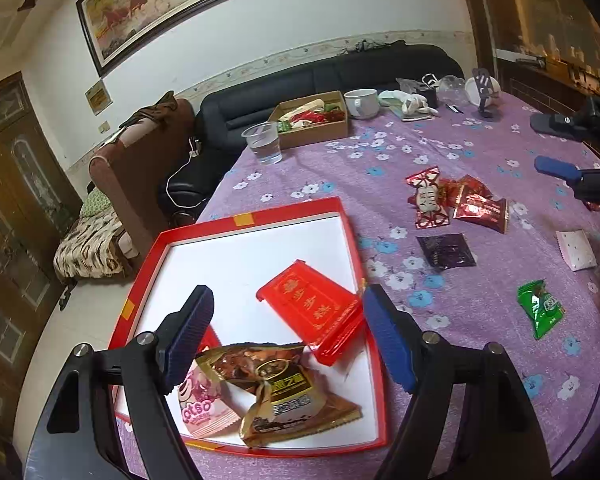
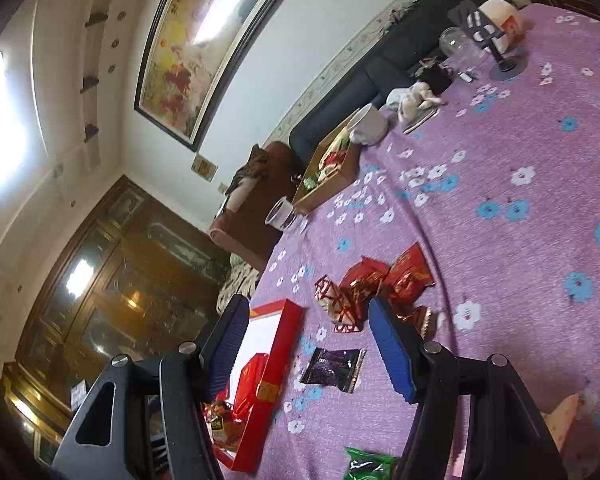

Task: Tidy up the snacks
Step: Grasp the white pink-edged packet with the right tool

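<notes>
Snacks, loose and boxed, on a table under a purple cloth [image 1: 440,184] printed with white and blue flowers. Red tray [image 1: 352,240], shallow, white inside, at the near left of the table: holds a red flat packet [image 1: 312,308] with gold characters, lying tilted toward the tray's right wall; a gold-brown packet [image 1: 288,396] with a crinkled foil face at the near side; a pink packet [image 1: 204,408] just left of it, partly under the gold one. To the right of the tray on the cloth: a cluster of red foil sweets [image 1: 456,200], overlapping, one with a white panel and cut-out red pattern; nearer, a dark purple packet [image 1: 446,250], square and flat; nearer still and further right, a green packet [image 1: 540,308]; a pale packet [image 1: 576,250] toward the right edge. Far side: a cardboard box [image 1: 312,120] of mixed wrappers, a clear plastic cup [image 1: 262,142] left of it, a white mug [image 1: 362,102] right of it. Left gripper [image 1: 288,336] hovers over the tray's near half, jaws wide, nothing between the pads. Right gripper [image 2: 308,344] hangs over the cloth between the tray and the red sweets, jaws wide and empty, the dark purple packet seen below the gap.
</notes>
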A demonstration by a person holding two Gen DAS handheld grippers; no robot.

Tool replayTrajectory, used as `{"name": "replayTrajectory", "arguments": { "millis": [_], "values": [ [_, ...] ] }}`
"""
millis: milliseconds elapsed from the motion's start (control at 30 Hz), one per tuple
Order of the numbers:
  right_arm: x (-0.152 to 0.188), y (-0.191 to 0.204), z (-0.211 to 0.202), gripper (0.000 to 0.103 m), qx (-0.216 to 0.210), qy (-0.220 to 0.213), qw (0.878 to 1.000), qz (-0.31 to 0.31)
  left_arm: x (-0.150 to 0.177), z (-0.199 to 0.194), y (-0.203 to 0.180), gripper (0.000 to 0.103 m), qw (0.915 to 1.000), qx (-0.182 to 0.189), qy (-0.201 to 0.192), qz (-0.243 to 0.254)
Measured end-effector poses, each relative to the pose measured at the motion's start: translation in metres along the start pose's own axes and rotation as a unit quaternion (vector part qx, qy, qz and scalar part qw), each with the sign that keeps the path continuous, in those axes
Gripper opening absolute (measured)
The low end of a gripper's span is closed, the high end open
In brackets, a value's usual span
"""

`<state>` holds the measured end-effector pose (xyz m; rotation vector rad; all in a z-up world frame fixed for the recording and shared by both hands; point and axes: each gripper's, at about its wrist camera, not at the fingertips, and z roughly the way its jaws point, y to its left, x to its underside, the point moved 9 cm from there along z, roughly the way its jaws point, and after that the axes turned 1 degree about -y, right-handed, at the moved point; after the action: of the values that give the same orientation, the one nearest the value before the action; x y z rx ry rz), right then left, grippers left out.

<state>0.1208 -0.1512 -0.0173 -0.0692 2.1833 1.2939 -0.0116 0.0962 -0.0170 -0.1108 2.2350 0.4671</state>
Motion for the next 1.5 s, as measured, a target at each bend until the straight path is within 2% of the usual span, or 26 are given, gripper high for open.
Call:
{"name": "replayTrajectory", "arguments": {
  "millis": [267, 433, 633, 700, 867, 1000, 1067, 1167, 1200, 1267, 1300, 1333, 1367, 1467, 1500],
  "values": [
    [-0.009, -0.010, -0.018, 0.065, 0.010, -0.010, 1.000, -0.002, -0.003, 0.000, -0.023, 0.077, 0.9998, 0.009, 0.008, 0.018],
    [-0.019, -0.027, -0.047, 0.065, 0.056, -0.028, 0.997, -0.033, 0.001, 0.002, -0.065, 0.077, 0.9969, 0.065, 0.027, 0.034],
    [-0.036, -0.073, -0.102, 0.072, 0.133, -0.061, 0.988, -0.042, 0.003, 0.003, -0.131, 0.077, 0.9876, 0.128, 0.046, 0.078],
    [-0.034, -0.091, -0.112, 0.073, 0.144, -0.048, 0.988, -0.038, 0.003, 0.001, -0.150, 0.077, 0.9839, 0.146, 0.050, 0.090],
    [-0.010, -0.104, -0.111, 0.073, 0.122, 0.024, 0.992, -0.038, 0.003, 0.002, -0.185, 0.077, 0.9747, 0.187, 0.070, 0.101],
    [0.015, -0.073, -0.096, 0.073, 0.120, 0.074, 0.981, -0.132, 0.006, 0.006, -0.192, 0.077, 0.9735, 0.184, 0.078, 0.111],
    [0.026, -0.058, -0.085, 0.073, 0.133, 0.095, 0.969, -0.187, 0.006, 0.007, -0.187, 0.077, 0.9747, 0.177, 0.078, 0.111],
    [0.043, -0.050, -0.070, 0.072, 0.166, 0.141, 0.941, -0.260, 0.008, 0.007, -0.170, 0.077, 0.9778, 0.164, 0.075, 0.107],
    [0.051, -0.051, -0.067, 0.073, 0.183, 0.158, 0.926, -0.290, 0.009, 0.008, -0.164, 0.077, 0.9783, 0.162, 0.078, 0.103],
    [0.065, -0.055, -0.061, 0.073, 0.224, 0.191, 0.887, -0.355, 0.012, 0.013, -0.155, 0.077, 0.9784, 0.163, 0.088, 0.091],
    [0.074, -0.057, -0.059, 0.073, 0.241, 0.211, 0.863, -0.391, 0.013, 0.015, -0.151, 0.077, 0.9782, 0.167, 0.094, 0.082],
    [0.078, -0.060, -0.056, 0.073, 0.248, 0.222, 0.850, -0.408, 0.014, 0.016, -0.149, 0.077, 0.9777, 0.170, 0.097, 0.076],
    [0.086, -0.062, -0.054, 0.073, 0.256, 0.238, 0.830, -0.434, 0.015, 0.017, -0.148, 0.077, 0.9770, 0.174, 0.100, 0.071],
    [0.091, -0.069, -0.047, 0.073, 0.270, 0.258, 0.795, -0.479, 0.017, 0.016, -0.152, 0.077, 0.9741, 0.186, 0.107, 0.070],
    [0.090, -0.072, -0.044, 0.079, 0.271, 0.260, 0.790, -0.486, 0.018, 0.015, -0.154, 0.077, 0.9730, 0.191, 0.108, 0.072]
  ]
}}
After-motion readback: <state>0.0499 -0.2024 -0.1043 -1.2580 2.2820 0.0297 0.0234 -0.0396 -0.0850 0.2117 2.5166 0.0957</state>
